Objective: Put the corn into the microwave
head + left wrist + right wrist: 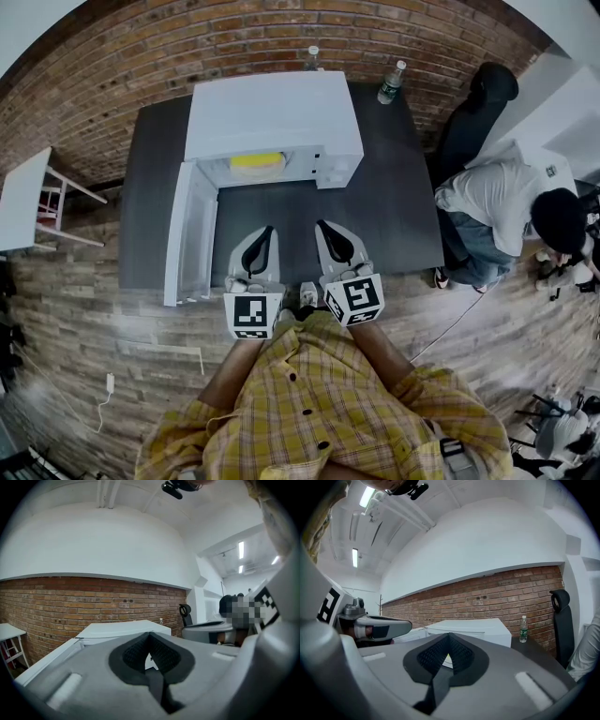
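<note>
White microwave door (190, 232) hangs wide open at far left. The left gripper (268, 232), just right of it, is the nearer of the two, jaws pressed together on nothing, tips aimed at the cavity. Yellow corn (256, 162) already lies inside the microwave (272, 112), long axis crosswise, ahead of and well beyond both sets of jaws, a bit nearer the left one's line. Right gripper (323, 227) sits beside the left over the dark table (394, 206), jaws likewise closed and empty; the likely remaining move is swinging the door closed, which favours the left side.
</note>
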Demonstrator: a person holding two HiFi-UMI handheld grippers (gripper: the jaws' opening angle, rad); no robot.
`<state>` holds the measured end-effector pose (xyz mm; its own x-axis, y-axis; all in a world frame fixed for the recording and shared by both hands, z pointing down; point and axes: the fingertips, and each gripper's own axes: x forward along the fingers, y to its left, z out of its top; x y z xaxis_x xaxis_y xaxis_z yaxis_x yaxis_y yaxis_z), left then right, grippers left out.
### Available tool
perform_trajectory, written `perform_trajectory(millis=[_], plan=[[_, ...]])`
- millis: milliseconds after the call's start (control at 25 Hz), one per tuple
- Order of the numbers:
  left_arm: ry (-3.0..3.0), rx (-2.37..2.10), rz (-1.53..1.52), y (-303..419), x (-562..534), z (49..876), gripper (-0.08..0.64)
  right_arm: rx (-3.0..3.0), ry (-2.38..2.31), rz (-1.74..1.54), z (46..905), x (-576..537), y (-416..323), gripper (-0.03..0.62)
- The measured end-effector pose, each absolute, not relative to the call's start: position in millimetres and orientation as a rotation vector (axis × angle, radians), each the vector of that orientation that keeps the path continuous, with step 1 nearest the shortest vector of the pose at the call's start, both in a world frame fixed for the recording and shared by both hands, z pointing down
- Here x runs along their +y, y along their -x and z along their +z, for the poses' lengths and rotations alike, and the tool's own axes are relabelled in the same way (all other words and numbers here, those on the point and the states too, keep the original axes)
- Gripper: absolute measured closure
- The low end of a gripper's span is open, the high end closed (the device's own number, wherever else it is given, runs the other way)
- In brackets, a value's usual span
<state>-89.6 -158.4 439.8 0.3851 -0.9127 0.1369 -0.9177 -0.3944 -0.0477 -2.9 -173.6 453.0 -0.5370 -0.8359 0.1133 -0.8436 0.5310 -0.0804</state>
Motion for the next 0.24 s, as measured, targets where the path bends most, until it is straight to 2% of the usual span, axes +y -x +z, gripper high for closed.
perform_trajectory(millis=[240], plan=[[-2.59,-1.716,0.233,86.2,-161.2,439.7,0.563,-2.697,-1.482,0.186,452.4,-175.8,-0.9,0.589]])
